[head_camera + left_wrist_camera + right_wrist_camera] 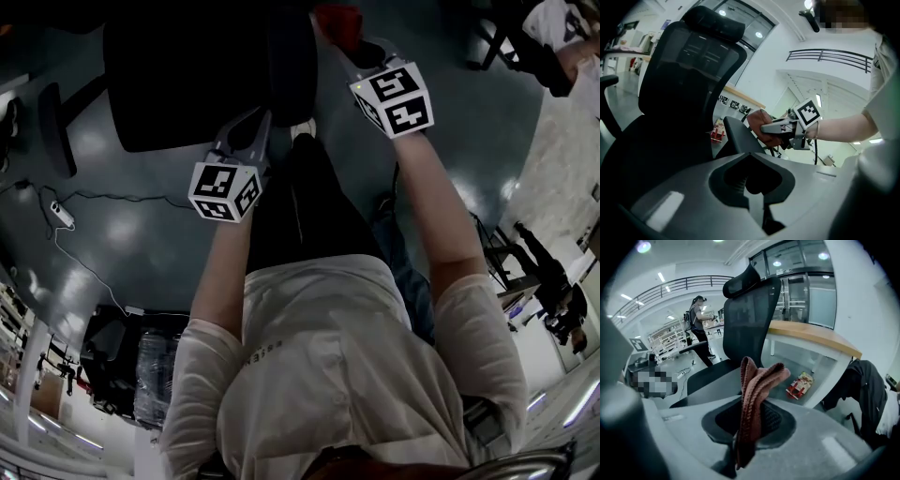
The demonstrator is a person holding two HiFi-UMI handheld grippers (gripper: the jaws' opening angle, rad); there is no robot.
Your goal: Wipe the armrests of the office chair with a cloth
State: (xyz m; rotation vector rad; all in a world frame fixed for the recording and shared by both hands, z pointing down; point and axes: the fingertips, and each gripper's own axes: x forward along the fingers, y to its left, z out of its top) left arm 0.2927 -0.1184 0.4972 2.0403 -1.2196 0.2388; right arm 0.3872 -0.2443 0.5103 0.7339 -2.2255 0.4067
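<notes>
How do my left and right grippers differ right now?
The right gripper is shut on the red cloth; the left gripper is shut on nothing. The right gripper reaches farther forward, at the office chair's armrest; the left gripper sits farther back. Both carry marker cubes and point toward the chair.

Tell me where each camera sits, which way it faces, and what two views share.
Head view: on the person's head, looking down at the office chair; shows both forearms, the left gripper and the right gripper.
Left gripper view: on the left gripper, facing the chair's back over its own shut, empty jaws.
Right gripper view: on the right gripper, facing the chair over jaws shut on the cloth.
Shared: head and left gripper views both show the right gripper holding the cloth.
</notes>
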